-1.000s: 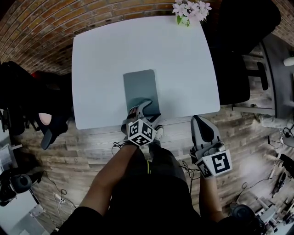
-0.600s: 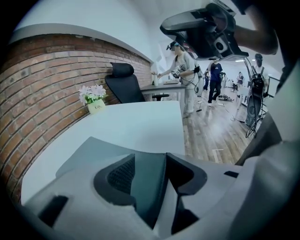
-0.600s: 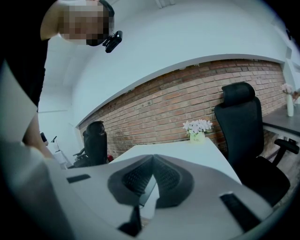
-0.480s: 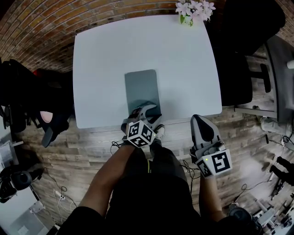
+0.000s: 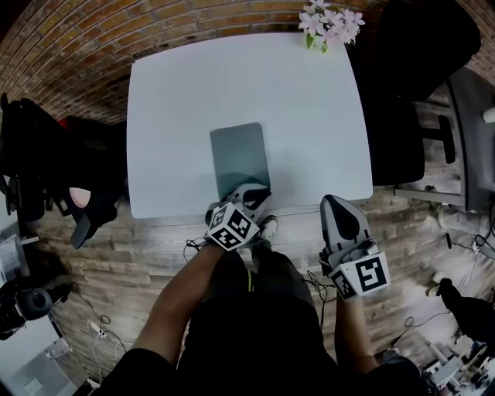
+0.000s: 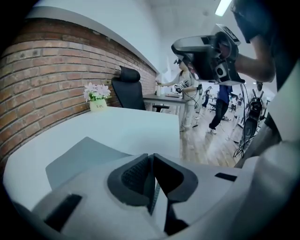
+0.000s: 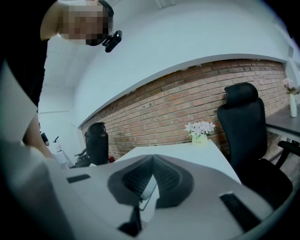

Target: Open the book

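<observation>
The left gripper (image 5: 251, 190) sat at the near end of the closed grey book (image 5: 238, 151), which lay by the middle of the table's (image 5: 186, 85) near edge. Its jaws had just been closing. Only the left gripper view showed them pinching a thin grey sliver of the book. The right gripper (image 5: 339, 206), jaws together and empty, hung off the table's near right corner. Its own view showed the flowers (image 7: 200, 128) at the far right corner.

Light: bright, even, from overhead; ceiling strip lamp (image 6: 224, 6) blown out.
Table (image 5: 309, 116): washed pale, no hard shadows; book (image 5: 240, 155) matte, no glare.
Edges: heavy fisheye bend; dark vignette in both gripper views.
Focus: left gripper (image 6: 151, 157) soft up close; brick wall (image 6: 56, 70) crisper.
</observation>
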